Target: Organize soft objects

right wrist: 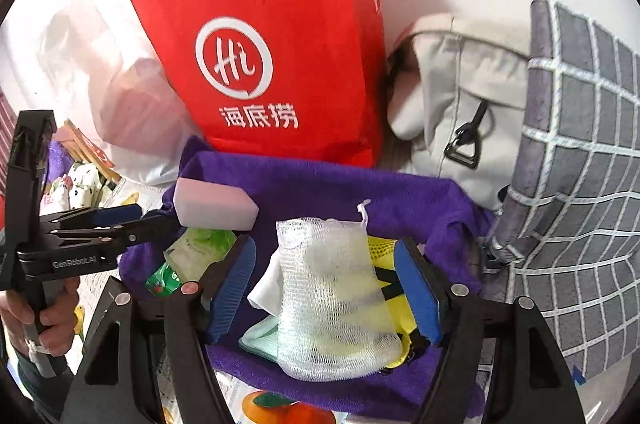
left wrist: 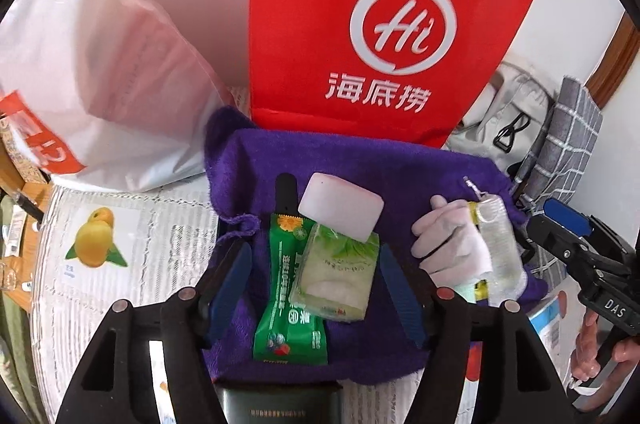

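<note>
A purple towel (left wrist: 360,163) lies spread on the table and carries several soft items. In the left wrist view a green snack packet (left wrist: 288,304), a pale green tissue pack (left wrist: 336,276) and a white sponge block (left wrist: 340,207) lie between the blue pads of my left gripper (left wrist: 315,250), which is open and touches none of them. A white glove (left wrist: 452,244) lies to their right. In the right wrist view a white mesh bag (right wrist: 332,300) rests on a yellow item (right wrist: 400,312) and a white cloth (right wrist: 266,288). My right gripper (right wrist: 324,248) stands open around the mesh bag, its pads clear of it.
A red paper bag (left wrist: 360,23) stands just behind the towel, with a white plastic bag (left wrist: 100,63) to its left. A grey backpack (right wrist: 460,95) and a grey checked cushion (right wrist: 580,163) stand at the back right. A fruit-printed sheet (left wrist: 120,224) covers the table.
</note>
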